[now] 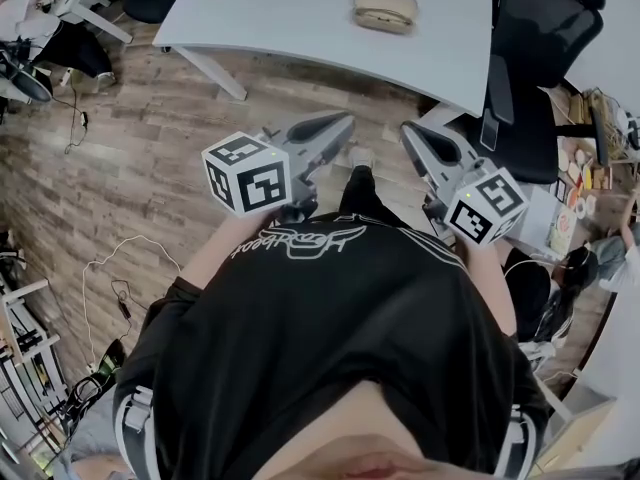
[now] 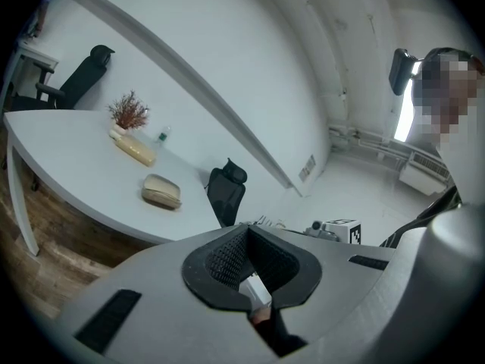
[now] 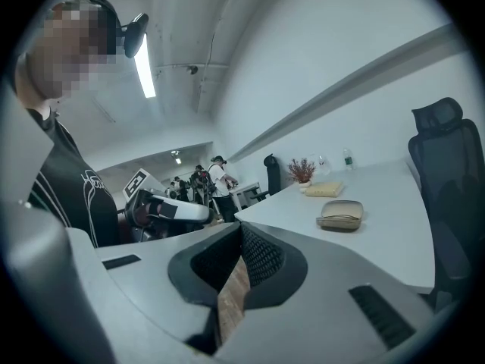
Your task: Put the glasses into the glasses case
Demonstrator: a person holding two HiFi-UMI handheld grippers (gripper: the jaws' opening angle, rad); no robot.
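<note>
My left hand-held gripper (image 1: 343, 123) and right hand-held gripper (image 1: 412, 133) are empty, jaws together, near my chest; the glasses case (image 1: 385, 8) lies well apart on the worktop (image 1: 280, 13); I can't make out the glasses; arriving with jaws together could shove the case away.

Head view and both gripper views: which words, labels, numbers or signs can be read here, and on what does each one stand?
No text reads clearly.
Black T-shirt: white script print, upside down, not legible.
Marker cubes of the left gripper and right gripper: black square patterns, no letters.
Small wall plate: too small to read.
Beige oval glasses case: no print visible.
</note>
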